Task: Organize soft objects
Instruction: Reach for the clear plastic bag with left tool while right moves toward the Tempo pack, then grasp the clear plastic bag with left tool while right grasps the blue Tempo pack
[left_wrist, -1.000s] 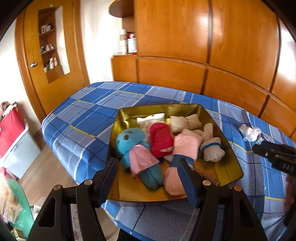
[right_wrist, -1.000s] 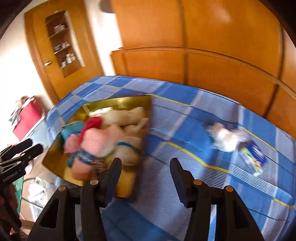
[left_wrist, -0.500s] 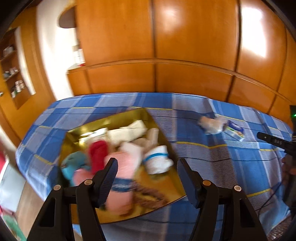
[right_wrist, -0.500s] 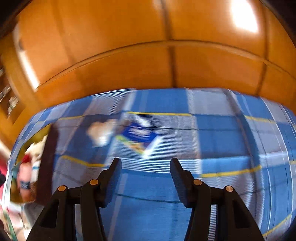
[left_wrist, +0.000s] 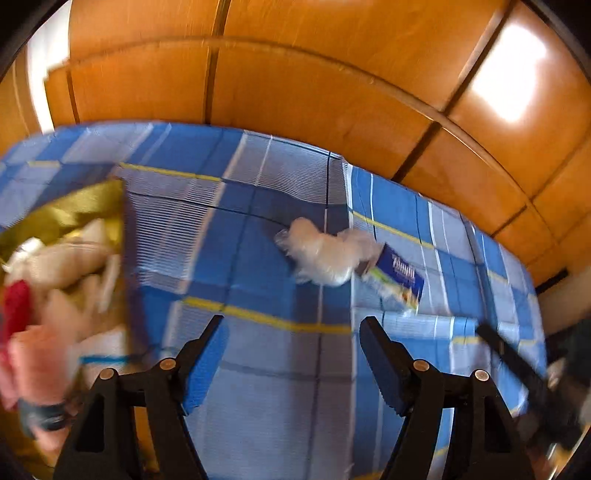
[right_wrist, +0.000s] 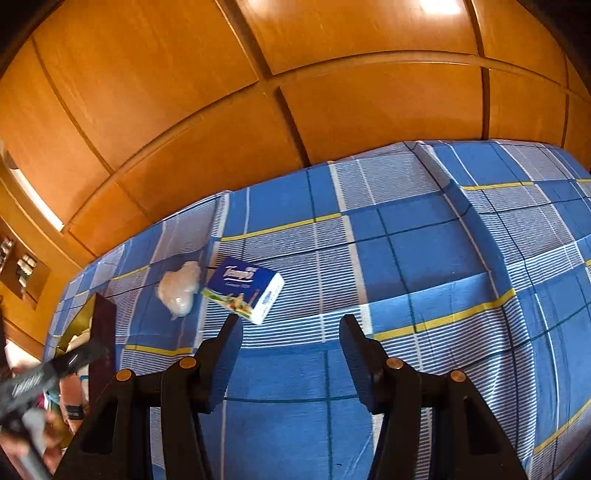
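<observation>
Clear bag of white stuffing (right_wrist: 180, 288) on blue plaid bedspread (right_wrist: 424, 258), touching tissue box (right_wrist: 245, 290) at its 3 o'clock; gold tray (left_wrist: 74, 212) of soft toys at 9 o'clock; left gripper (left_wrist: 291, 339) just widened, empty; right gripper (right_wrist: 290, 334) spread, empty

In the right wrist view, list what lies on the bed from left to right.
Gold tray with soft toys → crumpled clear plastic bag → blue tissue box → bare blue plaid bedspread.

The left claw (left_wrist: 291, 332) hangs over the blue plaid bed (left_wrist: 258, 258), its jaws just widened with nothing between them. Ahead, a crumpled clear bag (left_wrist: 325, 254) touches a blue tissue pack (left_wrist: 400, 277). A gold tray (left_wrist: 74, 210) of blurred soft toys (left_wrist: 62, 258) sits at left.
</observation>
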